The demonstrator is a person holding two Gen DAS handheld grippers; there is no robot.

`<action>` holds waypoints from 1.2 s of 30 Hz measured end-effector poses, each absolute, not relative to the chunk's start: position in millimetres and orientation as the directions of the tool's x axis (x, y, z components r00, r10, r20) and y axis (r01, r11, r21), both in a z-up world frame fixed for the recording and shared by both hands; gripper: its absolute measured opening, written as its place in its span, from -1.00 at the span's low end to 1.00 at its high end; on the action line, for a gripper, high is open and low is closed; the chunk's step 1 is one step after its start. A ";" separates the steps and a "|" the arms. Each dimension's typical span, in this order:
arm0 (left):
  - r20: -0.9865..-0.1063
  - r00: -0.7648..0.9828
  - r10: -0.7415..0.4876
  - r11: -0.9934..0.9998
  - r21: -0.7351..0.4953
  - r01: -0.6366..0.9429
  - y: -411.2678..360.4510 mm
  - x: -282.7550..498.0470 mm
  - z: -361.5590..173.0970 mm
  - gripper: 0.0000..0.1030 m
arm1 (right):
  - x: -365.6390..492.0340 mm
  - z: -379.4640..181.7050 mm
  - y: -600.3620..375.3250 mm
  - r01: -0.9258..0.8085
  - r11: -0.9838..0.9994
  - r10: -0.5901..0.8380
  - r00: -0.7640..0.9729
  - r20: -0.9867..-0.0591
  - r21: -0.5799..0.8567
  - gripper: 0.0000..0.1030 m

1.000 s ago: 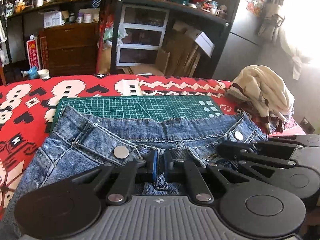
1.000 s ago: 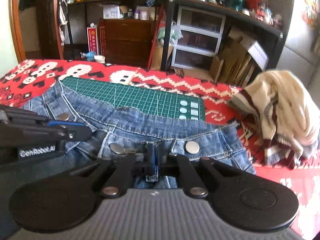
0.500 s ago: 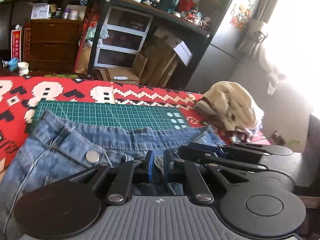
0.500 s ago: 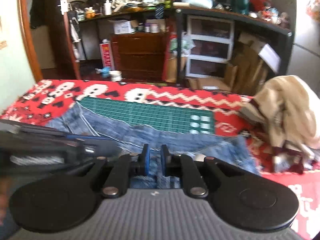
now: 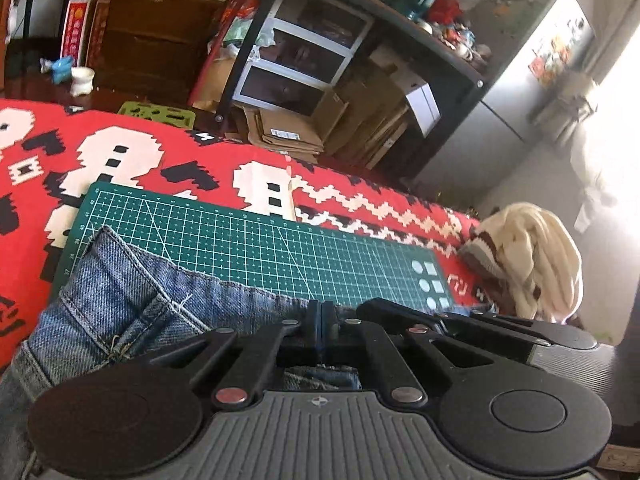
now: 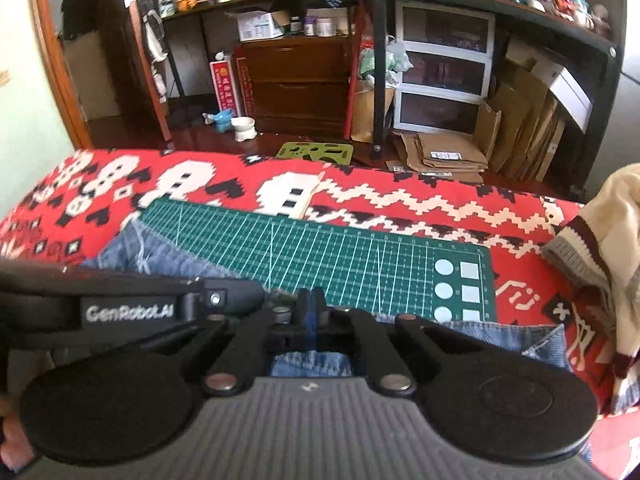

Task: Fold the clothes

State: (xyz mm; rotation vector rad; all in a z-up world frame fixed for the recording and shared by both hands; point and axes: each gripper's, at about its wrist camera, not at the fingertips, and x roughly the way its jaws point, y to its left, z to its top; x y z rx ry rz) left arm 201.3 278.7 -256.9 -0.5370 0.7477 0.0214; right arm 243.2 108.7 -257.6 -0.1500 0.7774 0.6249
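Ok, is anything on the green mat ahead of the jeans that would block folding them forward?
Nothing visible. Both the left gripper and the right gripper are shut on the jeans, and the green mat beyond them is bare. The cream sweater lies off to the right, clear of the mat.

Readable marks: one brand name and a few ruler figures.

From my right wrist view, white letters reading "GenRobot.AI" stand on the black side of my left gripper [image 6: 256, 300]. The green cutting mat [image 5: 248, 240] carries small scale numbers along its edges; from my left wrist view I make out what looks like 42, 39, 38 and 37 down its left border, though they are tiny. The red box [image 6: 225, 88] by the wooden chest bears printed characters too blurred for me to read.
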 end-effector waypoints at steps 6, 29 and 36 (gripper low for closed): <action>-0.615 0.770 -0.171 0.858 -0.477 -0.191 282.7 191.4 -241.4 -0.95 | 255.0 -243.7 72.7 -0.492 0.835 0.519 0.554 -0.651 0.246 -0.98; -0.673 0.736 -0.067 0.942 -0.286 -0.175 363.6 154.8 -244.3 -0.45 | 268.2 -254.6 -73.0 -0.359 0.917 0.368 0.601 -0.709 0.171 -0.35; -0.680 0.733 -0.019 0.942 -0.257 -0.215 361.8 149.9 -238.2 -0.83 | 262.4 -247.2 -48.7 -0.407 0.910 0.345 0.636 -0.691 0.079 -0.87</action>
